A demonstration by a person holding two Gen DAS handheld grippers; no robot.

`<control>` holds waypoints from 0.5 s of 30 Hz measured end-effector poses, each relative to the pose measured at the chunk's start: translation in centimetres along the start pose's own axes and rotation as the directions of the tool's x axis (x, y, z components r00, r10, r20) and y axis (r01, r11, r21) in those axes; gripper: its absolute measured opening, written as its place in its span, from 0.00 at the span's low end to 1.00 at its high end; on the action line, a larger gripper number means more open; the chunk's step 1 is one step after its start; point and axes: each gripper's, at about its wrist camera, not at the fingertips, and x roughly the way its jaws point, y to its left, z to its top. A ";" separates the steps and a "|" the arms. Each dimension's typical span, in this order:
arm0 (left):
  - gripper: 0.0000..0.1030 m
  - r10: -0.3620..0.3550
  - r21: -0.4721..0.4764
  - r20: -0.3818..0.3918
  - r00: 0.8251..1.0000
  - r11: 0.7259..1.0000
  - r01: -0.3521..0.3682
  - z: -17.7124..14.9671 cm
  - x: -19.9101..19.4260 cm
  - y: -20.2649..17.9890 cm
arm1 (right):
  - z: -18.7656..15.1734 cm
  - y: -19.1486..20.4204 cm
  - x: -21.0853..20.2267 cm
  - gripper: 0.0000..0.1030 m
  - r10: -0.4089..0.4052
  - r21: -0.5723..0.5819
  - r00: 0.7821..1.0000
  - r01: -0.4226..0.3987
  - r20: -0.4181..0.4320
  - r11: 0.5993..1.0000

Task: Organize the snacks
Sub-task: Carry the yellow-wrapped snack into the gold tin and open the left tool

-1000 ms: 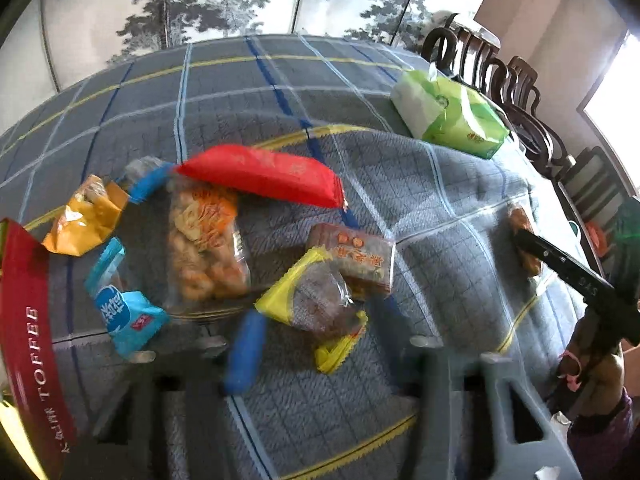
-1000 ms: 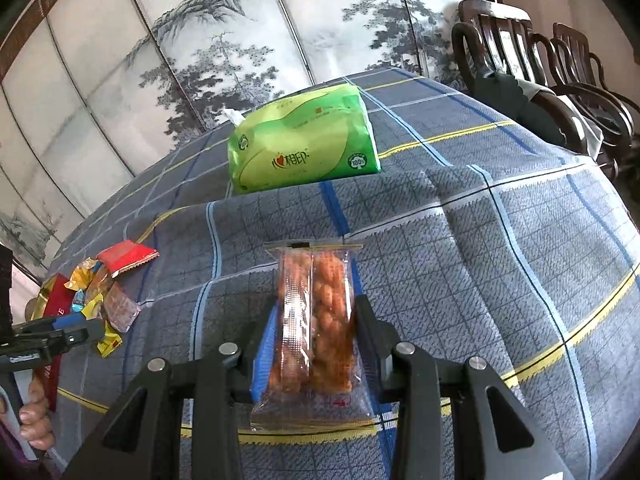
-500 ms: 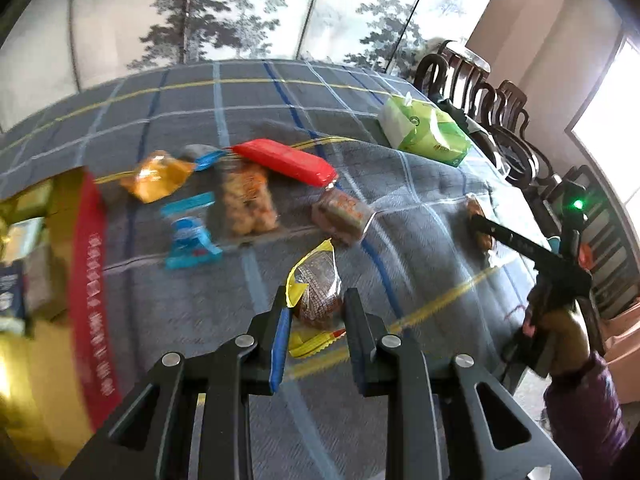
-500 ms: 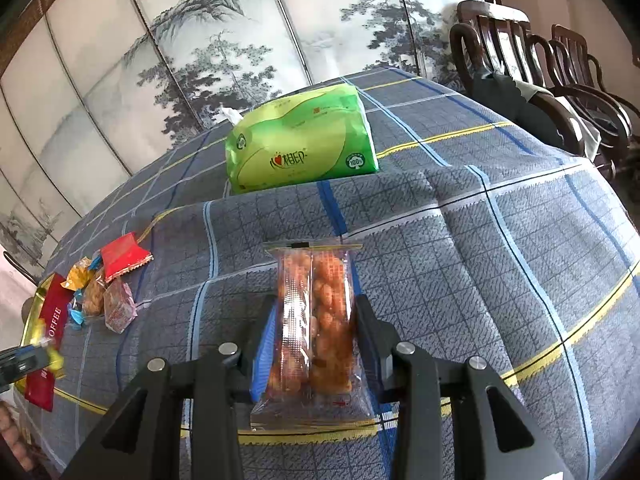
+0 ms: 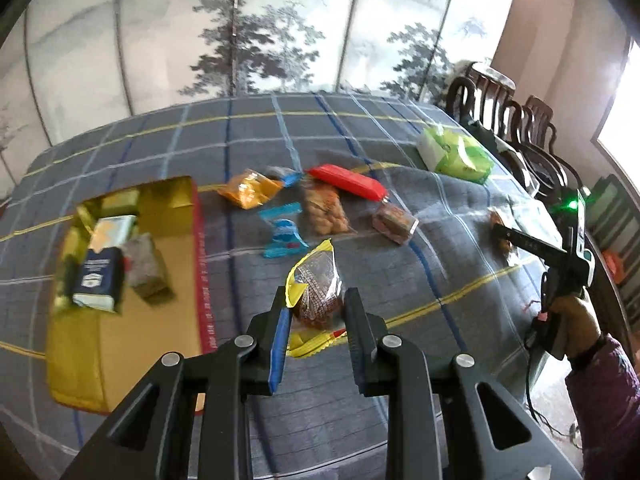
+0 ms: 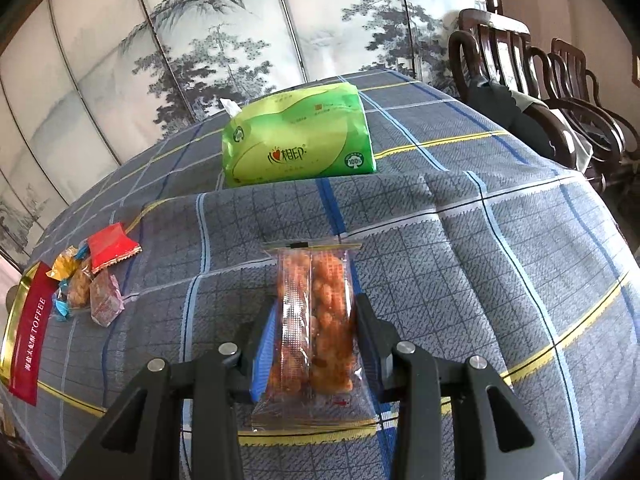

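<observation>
My left gripper (image 5: 314, 300) is shut on a yellow-edged clear snack packet (image 5: 318, 286) and holds it above the checked tablecloth. To its left lies the open gold and red toffee box (image 5: 168, 200) with several packets inside. On the cloth beyond lie an orange packet (image 5: 248, 190), a blue candy (image 5: 282, 232), a clear bag of fried snacks (image 5: 326, 212), a red bar (image 5: 348, 182) and a brown packet (image 5: 394, 222). My right gripper (image 6: 314, 320) is shut on a clear bag of orange fried snacks (image 6: 316, 328) near the table's right side; it also shows in the left wrist view (image 5: 520, 240).
A green tissue pack (image 6: 298, 142) lies on the far part of the table, also in the left wrist view (image 5: 456, 154). Dark wooden chairs (image 6: 520, 72) stand along the right edge. A painted folding screen (image 5: 280, 28) stands behind the table. The toffee box's red side (image 6: 30, 336) shows at far left.
My left gripper closed on the yellow-edged packet, lifted it and drew back and left, bringing the open toffee box into view. My right gripper stays shut on the fried snack bag, hardly moved.
</observation>
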 end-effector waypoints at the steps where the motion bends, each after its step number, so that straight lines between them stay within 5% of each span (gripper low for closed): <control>1: 0.22 0.002 -0.005 0.005 1.000 1.000 -0.002 0.0 -0.2 0.3 | 0.0 0.1 0.0 0.36 -0.006 -0.003 1.000 0.006 0.000 1.000; 15: 0.23 0.161 -0.058 0.037 0.986 0.986 -0.159 -0.7 -1.2 6.3 | 0.0 0.8 0.2 0.36 -0.051 -0.038 0.999 0.051 -0.005 0.998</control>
